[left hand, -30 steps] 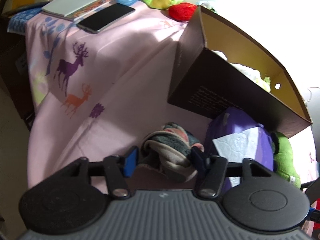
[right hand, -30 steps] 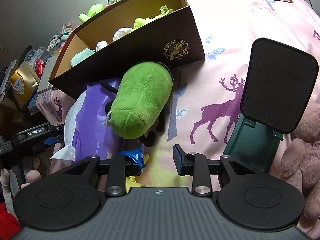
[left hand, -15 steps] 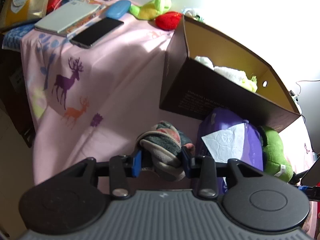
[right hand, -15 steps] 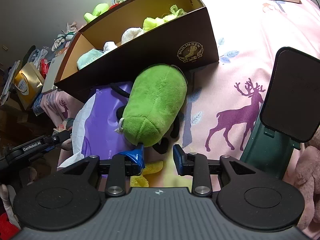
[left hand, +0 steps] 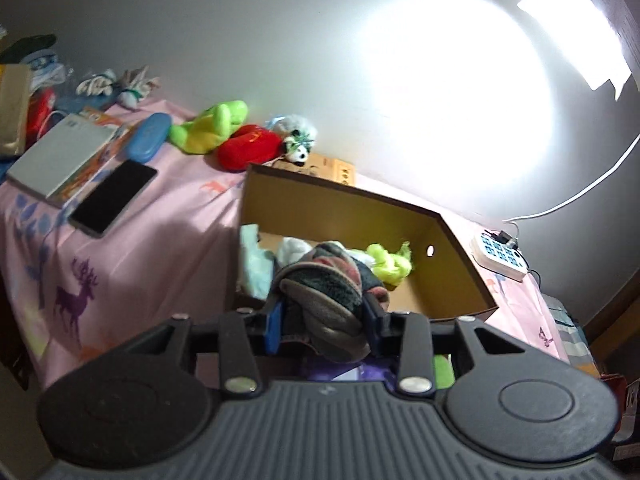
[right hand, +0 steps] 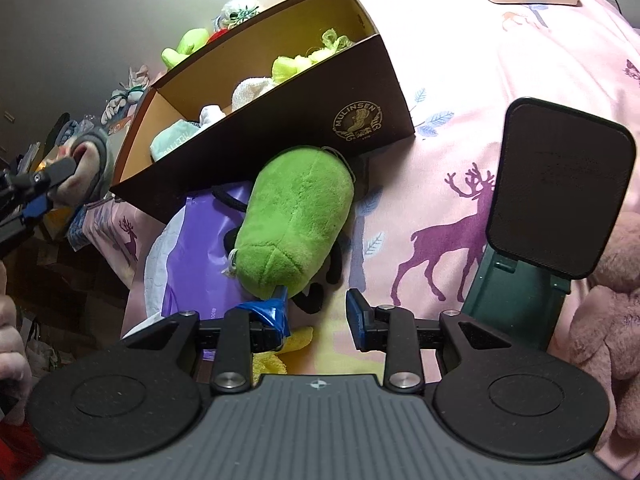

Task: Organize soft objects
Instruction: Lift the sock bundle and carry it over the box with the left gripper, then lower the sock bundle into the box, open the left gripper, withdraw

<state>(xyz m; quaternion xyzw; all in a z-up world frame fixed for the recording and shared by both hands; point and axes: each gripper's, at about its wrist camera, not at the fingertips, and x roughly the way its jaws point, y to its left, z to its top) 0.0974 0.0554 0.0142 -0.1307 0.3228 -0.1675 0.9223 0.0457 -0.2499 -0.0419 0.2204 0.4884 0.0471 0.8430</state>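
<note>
Left wrist view, left gripper (left hand: 324, 320): jaws are clamping a fuzzy grey-and-pink slipper (left hand: 332, 292); both pads are pressing into its pile and the sole is bulging between them.
Left wrist view, slipper position: hanging clear of the pink deer-print cloth (left hand: 132, 248), at the near edge of the open cardboard box (left hand: 452, 280), not yet over its middle.
Left wrist view, box contents: a pale blue pack (left hand: 254, 260) is lying at the near left corner, a yellow-green scrap (left hand: 390, 262) toward the right; the bare floor of the box is showing at the right.
Left wrist view, advice: carrying the slipper further in over that bare patch before letting go looks best; a release at the rim would risk it tipping back out.

Right wrist view, right gripper (right hand: 316, 312): jaws are standing narrowly apart with nothing between them; torn blue tape is hanging off the left pad.
Right wrist view, next candidate: a green plush (right hand: 296, 228) is lying just ahead of the fingertips, leaning on the box's dark outer wall (right hand: 280, 136) and overlapping a purple pack (right hand: 192, 256).
Right wrist view, left gripper seen here (right hand: 40, 192): holding the slipper up at the far left, beside the box's end.
Right wrist view, caution: the plush looks wider than the present gap, so widening first would be needed; a black phone stand (right hand: 556, 196) is sitting close on the right.
</note>
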